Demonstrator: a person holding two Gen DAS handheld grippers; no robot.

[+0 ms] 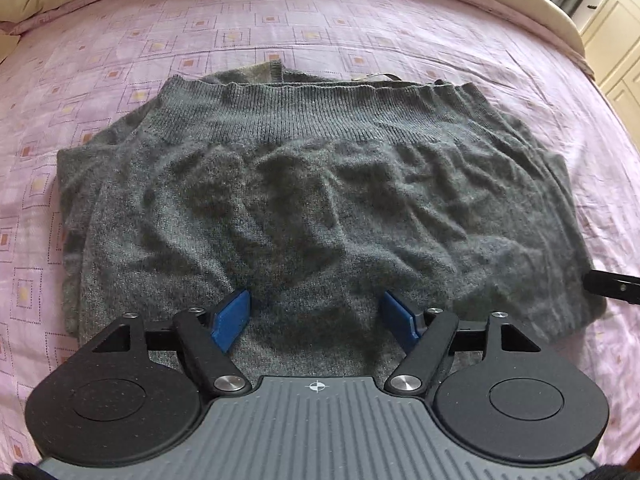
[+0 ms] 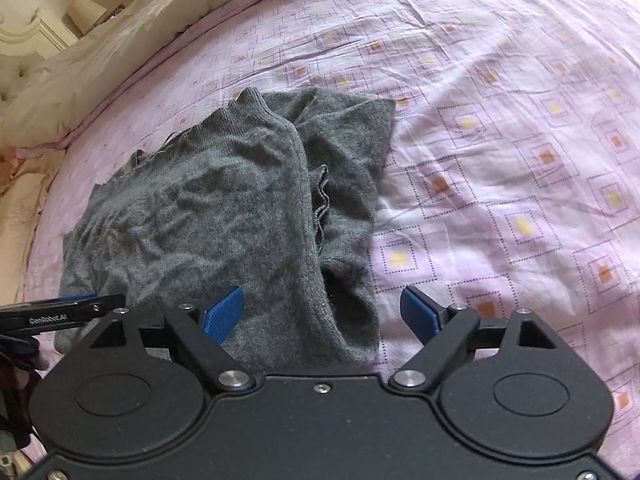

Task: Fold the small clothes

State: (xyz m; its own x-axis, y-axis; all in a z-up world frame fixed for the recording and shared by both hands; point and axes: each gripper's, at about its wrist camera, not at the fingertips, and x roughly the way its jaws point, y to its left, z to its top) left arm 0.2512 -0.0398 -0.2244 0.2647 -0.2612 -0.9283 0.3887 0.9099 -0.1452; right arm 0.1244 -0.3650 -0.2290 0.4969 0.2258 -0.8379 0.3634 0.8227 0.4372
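One folded grey knitted sweater (image 1: 312, 200) lies on the pink square-patterned bedsheet (image 1: 120, 60). Left tongs (image 1: 316, 316) spread above it, gripping nothing; right tongs (image 2: 324, 312) spread over its edge, empty.

1. The folded sweater (image 1: 312, 200) lies on the bedsheet (image 1: 120, 60), which covers the bed on all sides of it.
2. In the left wrist view the ribbed hem (image 1: 304, 104) is on the far side, and a lower layer sticks out at the left and right edges.
3. The left gripper (image 1: 316, 316) stands over the near edge of the sweater — both its fingers are above the fabric, apart from each other.
4. In the right wrist view the right gripper (image 2: 324, 312) stands at the near right corner of the sweater — one finger over the fabric, the other over the bedsheet.
5. A pillow (image 2: 120, 52) lies behind the sweater, at the far left edge of the bed.
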